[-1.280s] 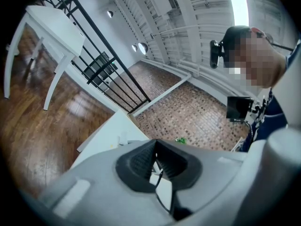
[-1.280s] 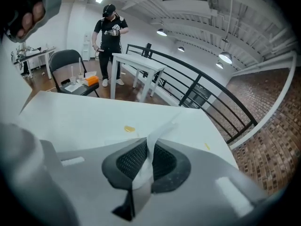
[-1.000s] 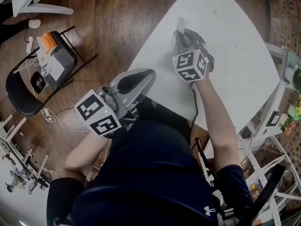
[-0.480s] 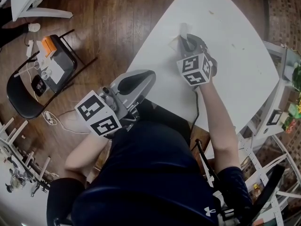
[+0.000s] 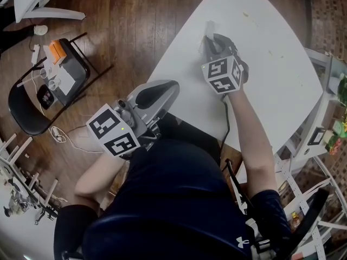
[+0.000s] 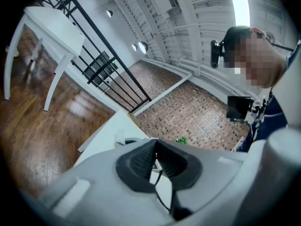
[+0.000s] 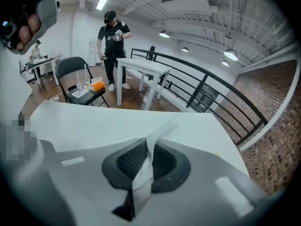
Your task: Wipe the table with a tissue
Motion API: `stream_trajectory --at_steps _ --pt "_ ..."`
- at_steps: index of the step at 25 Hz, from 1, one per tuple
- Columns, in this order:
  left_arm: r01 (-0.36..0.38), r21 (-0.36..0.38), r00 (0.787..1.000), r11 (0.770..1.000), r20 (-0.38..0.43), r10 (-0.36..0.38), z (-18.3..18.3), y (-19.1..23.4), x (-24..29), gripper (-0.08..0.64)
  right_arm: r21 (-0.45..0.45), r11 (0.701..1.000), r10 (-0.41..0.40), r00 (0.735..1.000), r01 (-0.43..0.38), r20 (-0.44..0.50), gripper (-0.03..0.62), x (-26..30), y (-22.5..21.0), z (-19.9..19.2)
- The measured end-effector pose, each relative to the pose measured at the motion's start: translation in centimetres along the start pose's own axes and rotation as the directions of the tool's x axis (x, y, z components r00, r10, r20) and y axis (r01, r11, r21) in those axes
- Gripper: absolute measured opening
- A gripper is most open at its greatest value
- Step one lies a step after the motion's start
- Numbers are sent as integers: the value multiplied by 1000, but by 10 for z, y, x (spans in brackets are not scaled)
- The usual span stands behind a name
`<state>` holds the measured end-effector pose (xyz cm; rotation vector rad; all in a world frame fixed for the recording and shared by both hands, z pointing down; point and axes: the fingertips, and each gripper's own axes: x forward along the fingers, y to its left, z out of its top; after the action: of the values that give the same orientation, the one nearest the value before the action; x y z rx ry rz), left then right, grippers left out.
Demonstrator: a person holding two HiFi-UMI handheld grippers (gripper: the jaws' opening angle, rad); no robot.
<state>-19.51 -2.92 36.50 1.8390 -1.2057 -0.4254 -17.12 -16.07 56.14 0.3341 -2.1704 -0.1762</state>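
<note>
My right gripper [image 5: 209, 39] is over the white table [image 5: 271, 64], a little in from its left edge and just past the near-left corner. In the right gripper view, the right gripper [image 7: 146, 149] has its fingers pressed together on the tissue [image 7: 142, 175]. A thin white strip of it runs down between the two dark ribbed pads. The free end pokes out ahead of the tips and reaches towards the tabletop. From the head view, the tissue [image 5: 209, 28] shows as a small pale flap just beyond the gripper's tip, over the table surface. I cannot tell whether it is pressed flat on the surface.

My left gripper [image 5: 172, 84] is off to the side at the near-left corner of the table, with most of its body out over the wooden floor [image 5: 135, 20]. In the left gripper view, the left gripper [image 6: 155, 143] has its tips meeting, and there is nothing between them. Only a small gap shows lower down between the pads.

A black folding chair [image 5: 24, 115] stands on the floor well to the left of the table, with small items on its seat. The right gripper view shows another person [image 7: 112, 34] standing beyond a second white table [image 7: 141, 66].
</note>
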Motion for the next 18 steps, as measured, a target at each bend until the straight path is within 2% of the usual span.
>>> stream_trajectory --at_steps 3,6,8,11,14,16,18 --pt "0 0 1000 1000 4 0 1 0 -1 3 65 997 -43 997 39 64 23 -12 -12 12" --pt "2 -1 1000 1000 4 -2 1 -1 -1 3 97 984 -166 974 152 153 23 -31 -39 34" --pt "4 -2 1000 1000 4 -4 0 -2 -1 3 42 969 -247 950 244 190 23 -40 -51 44" --pt "4 -2 1000 1000 5 -4 -1 -2 -2 3 -136 936 -292 933 323 209 23 -40 -40 44" --pt "0 -3 1000 1000 5 0 -1 -2 -3 3 -287 906 -266 945 313 192 23 -28 -9 30" --pt "-1 -3 1000 1000 6 2 -1 -1 -3 3 -312 900 -255 948 305 190 23 -25 2 23" --pt "-4 -3 1000 1000 7 4 -1 0 -4 3 -304 908 -238 952 288 190 23 -23 11 20"
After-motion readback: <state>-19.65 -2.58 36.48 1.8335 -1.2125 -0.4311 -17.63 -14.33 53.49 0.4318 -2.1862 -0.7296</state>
